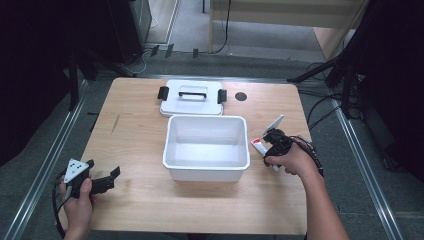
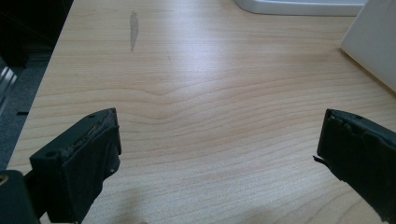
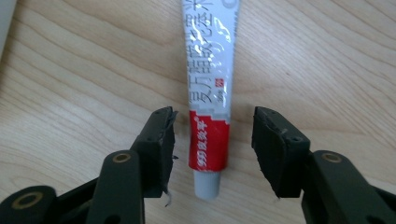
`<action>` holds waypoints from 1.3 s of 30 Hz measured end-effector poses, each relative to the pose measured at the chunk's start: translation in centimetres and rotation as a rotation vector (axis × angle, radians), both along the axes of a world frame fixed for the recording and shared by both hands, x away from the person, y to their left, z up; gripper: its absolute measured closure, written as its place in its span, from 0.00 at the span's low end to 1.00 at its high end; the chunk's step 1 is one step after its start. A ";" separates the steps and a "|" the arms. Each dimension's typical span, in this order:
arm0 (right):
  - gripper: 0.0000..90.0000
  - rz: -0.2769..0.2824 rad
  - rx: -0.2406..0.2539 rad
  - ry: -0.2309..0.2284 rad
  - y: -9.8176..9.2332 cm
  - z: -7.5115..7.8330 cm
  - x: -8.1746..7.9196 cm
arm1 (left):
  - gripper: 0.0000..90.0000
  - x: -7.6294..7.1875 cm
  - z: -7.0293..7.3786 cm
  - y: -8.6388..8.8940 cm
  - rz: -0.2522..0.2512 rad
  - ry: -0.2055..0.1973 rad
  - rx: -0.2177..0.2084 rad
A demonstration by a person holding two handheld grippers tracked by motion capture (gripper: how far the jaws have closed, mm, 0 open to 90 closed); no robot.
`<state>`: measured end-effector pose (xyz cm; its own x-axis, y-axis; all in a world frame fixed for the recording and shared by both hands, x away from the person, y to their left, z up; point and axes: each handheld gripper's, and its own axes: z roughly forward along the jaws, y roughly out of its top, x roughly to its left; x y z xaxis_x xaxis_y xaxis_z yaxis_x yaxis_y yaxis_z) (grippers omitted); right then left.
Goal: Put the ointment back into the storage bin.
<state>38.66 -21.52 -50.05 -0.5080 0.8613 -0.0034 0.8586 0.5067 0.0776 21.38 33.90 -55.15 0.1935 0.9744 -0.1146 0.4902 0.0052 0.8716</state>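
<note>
My right gripper has its 2 black jaws straddling a slim glossy tube, white with a red band and a grey cap, lying flat on the pale wood-grain table. I see a gap on each side, so neither pad touches it. The tube lies just right of the open white plastic bin, whose lid rests behind it. My left gripper is spread wide over bare wood, holding nothing.
</note>
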 end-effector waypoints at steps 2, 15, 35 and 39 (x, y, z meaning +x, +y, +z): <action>0.60 0.003 -0.001 0.003 0.1 -0.1 0.2 | 0.00 0.0 0.0 0.0 0.000 0.000 0.000; 0.68 -0.053 0.028 -0.003 0.7 -0.4 1.5 | 0.00 0.0 0.0 0.0 0.000 -0.001 0.000; 0.80 -0.068 -0.003 -0.015 1.0 -0.2 1.4 | 0.00 0.0 0.0 0.0 0.000 -0.001 0.001; 0.80 -0.098 0.019 -0.015 0.6 0.6 1.5 | 0.00 0.0 0.0 -0.1 0.001 0.000 0.002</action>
<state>40.12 -20.91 -49.45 -0.4210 0.9070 0.0071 0.9029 0.4183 0.0994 21.39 33.84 -55.14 0.1925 0.9749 -0.1123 0.4906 0.0035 0.8714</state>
